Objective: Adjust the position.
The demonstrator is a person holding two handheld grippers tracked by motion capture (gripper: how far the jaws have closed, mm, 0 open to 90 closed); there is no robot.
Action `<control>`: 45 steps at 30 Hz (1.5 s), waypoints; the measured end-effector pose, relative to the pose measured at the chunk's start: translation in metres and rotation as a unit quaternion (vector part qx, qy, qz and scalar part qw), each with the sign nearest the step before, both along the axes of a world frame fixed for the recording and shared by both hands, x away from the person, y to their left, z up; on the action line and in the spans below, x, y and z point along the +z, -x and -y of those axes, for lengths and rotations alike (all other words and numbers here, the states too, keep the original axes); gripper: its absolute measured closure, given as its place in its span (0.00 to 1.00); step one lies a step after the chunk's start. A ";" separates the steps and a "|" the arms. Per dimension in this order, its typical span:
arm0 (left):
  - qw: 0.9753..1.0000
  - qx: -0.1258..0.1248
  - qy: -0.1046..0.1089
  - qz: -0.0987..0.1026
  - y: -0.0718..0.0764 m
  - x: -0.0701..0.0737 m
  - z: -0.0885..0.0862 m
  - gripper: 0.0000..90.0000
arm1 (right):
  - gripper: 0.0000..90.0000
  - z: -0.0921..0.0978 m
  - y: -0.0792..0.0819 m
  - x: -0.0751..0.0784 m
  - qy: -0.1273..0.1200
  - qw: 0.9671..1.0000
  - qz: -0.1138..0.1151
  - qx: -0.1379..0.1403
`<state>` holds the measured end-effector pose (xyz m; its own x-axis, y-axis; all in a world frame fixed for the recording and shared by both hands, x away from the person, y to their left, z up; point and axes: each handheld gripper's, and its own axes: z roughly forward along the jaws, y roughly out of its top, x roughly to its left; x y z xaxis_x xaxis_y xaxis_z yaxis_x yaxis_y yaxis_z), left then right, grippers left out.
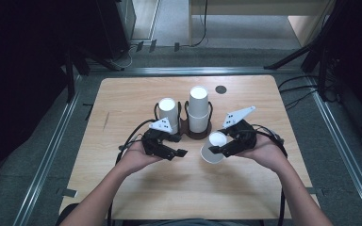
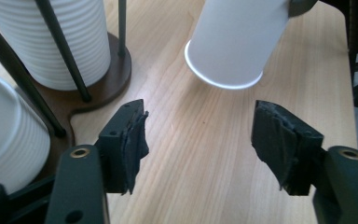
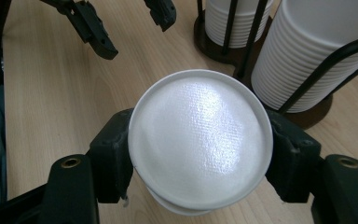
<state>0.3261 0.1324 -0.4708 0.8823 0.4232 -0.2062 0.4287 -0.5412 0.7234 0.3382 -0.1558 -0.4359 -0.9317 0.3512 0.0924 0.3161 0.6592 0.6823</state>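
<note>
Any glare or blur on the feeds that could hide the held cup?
Right gripper view: sheen on the cup's base, rim still clear. Left gripper view: the cup is slightly soft and bright; the open left gripper looks sharp. High view: table evenly lit, surroundings dark; right gripper readable.

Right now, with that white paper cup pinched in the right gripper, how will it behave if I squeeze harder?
The white paper cup looks thin-walled, so it would probably dent or go oval. The right gripper holds it tilted near its closed base, likely the stiffest spot. It seems light and smooth, so it may slip.

Cup (image 1: 213, 147) in front of holder (image 1: 199, 131), w/ two stacks (image 1: 198, 109) prob. in it.
</note>
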 end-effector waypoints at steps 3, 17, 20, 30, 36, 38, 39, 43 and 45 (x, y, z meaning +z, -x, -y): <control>1.000 -0.003 0.002 -0.025 -0.003 -0.004 -0.003 0.36 | 0.38 -0.003 -0.002 -0.009 0.002 1.000 -0.009 0.001; 0.999 -0.034 -0.010 -0.032 0.000 -0.017 0.001 0.03 | 0.38 -0.027 0.000 -0.023 -0.021 0.999 -0.030 0.022; 0.999 -0.040 -0.017 -0.027 0.001 -0.019 0.004 0.03 | 0.38 -0.033 0.000 -0.022 -0.028 0.999 -0.035 0.026; 0.998 -0.056 -0.006 -0.015 0.004 -0.026 0.011 0.03 | 0.38 -0.049 -0.001 -0.021 -0.062 0.996 -0.039 0.041; 0.998 -0.059 0.004 -0.001 0.008 -0.025 0.013 0.03 | 0.38 -0.057 -0.002 -0.013 -0.083 0.994 -0.044 0.050; 0.998 -0.057 0.009 0.002 0.009 -0.025 0.014 0.03 | 0.38 -0.060 -0.001 -0.011 -0.089 0.993 -0.046 0.057; 0.998 -0.058 0.012 0.004 0.009 -0.025 0.014 0.03 | 0.38 -0.062 0.000 -0.010 -0.091 0.993 -0.045 0.059; 0.998 -0.063 0.022 0.013 0.011 -0.024 0.014 0.07 | 0.38 -0.064 0.000 -0.008 -0.097 0.992 -0.044 0.063; 0.997 -0.066 0.027 0.026 0.013 -0.023 0.013 0.18 | 0.38 -0.063 -0.002 -0.007 -0.113 0.990 -0.052 0.064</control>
<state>0.3133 0.1192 -0.4936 0.9398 0.2918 -0.1781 0.3171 -0.5497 0.7728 0.3400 -0.0926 -0.4425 -0.9488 0.1904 0.2521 0.3156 0.5333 0.7849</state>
